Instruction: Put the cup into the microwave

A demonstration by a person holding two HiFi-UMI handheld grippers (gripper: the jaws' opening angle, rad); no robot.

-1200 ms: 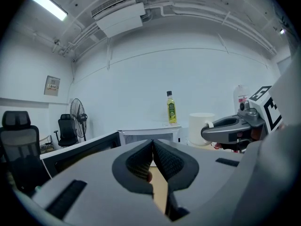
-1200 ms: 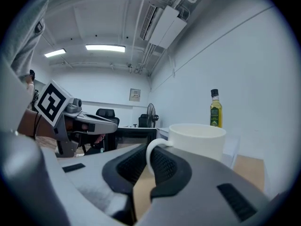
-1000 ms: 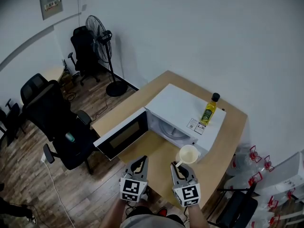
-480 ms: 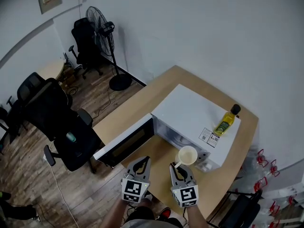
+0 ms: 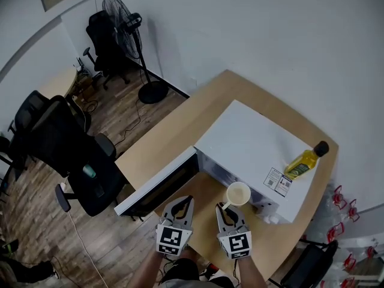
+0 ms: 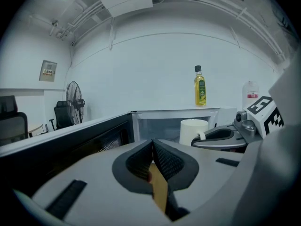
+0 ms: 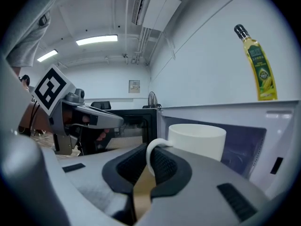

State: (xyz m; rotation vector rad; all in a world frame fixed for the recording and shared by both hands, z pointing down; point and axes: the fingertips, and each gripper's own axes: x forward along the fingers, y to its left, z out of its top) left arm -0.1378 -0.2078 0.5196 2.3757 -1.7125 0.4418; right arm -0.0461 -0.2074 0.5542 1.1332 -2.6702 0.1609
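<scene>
R gripper [image 5: 226, 212], jaws nearly shut on the handle, is holding small white ceramic cup [image 5: 238, 194] near open white boxy microwave [image 5: 258, 149], L gripper [image 5: 180, 207] closed & empty; next: cup goes farther in.

Held by right gripper [image 5: 227, 211], cup [image 5: 238, 193] now nearer microwave [image 5: 252, 146] mouth; left gripper [image 5: 182, 207] advanced alongside, apparently.

Tan table [image 5: 180, 131], seemingly wood, bears white microwave [image 5: 258, 155].
</scene>
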